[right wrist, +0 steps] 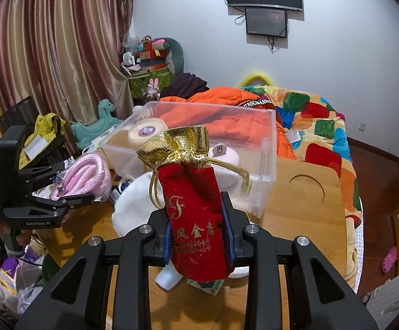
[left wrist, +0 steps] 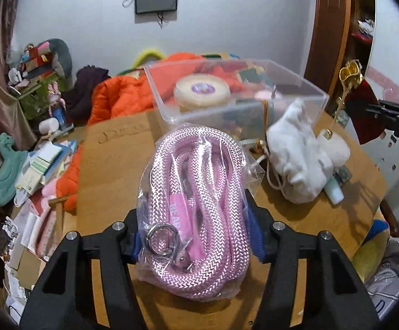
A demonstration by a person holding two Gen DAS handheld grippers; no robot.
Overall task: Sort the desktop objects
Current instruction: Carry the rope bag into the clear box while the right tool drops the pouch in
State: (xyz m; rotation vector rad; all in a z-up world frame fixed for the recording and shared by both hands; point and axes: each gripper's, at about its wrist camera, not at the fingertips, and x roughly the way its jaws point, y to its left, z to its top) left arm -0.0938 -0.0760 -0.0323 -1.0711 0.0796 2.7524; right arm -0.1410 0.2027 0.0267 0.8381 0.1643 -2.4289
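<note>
My left gripper [left wrist: 196, 236] is shut on a clear bag holding a coiled pink rope [left wrist: 199, 192] with a metal clasp, held above the wooden table [left wrist: 111, 181]. It also shows in the right wrist view [right wrist: 86, 177]. My right gripper [right wrist: 199, 236] is shut on a red velvet pouch with a gold top [right wrist: 191, 192], held upright before the clear plastic box [right wrist: 257, 148]. The box [left wrist: 303, 90] holds a round tape roll [left wrist: 202, 92] and a pink-white round case [right wrist: 224, 155].
A white fluffy pouch [left wrist: 295, 154] and a small white bottle [left wrist: 334, 189] lie on the table right of the rope. An orange jacket [left wrist: 122, 96] and a colourful blanket [right wrist: 320, 126] lie on the bed behind. Clutter and papers [left wrist: 34, 170] fill the left side.
</note>
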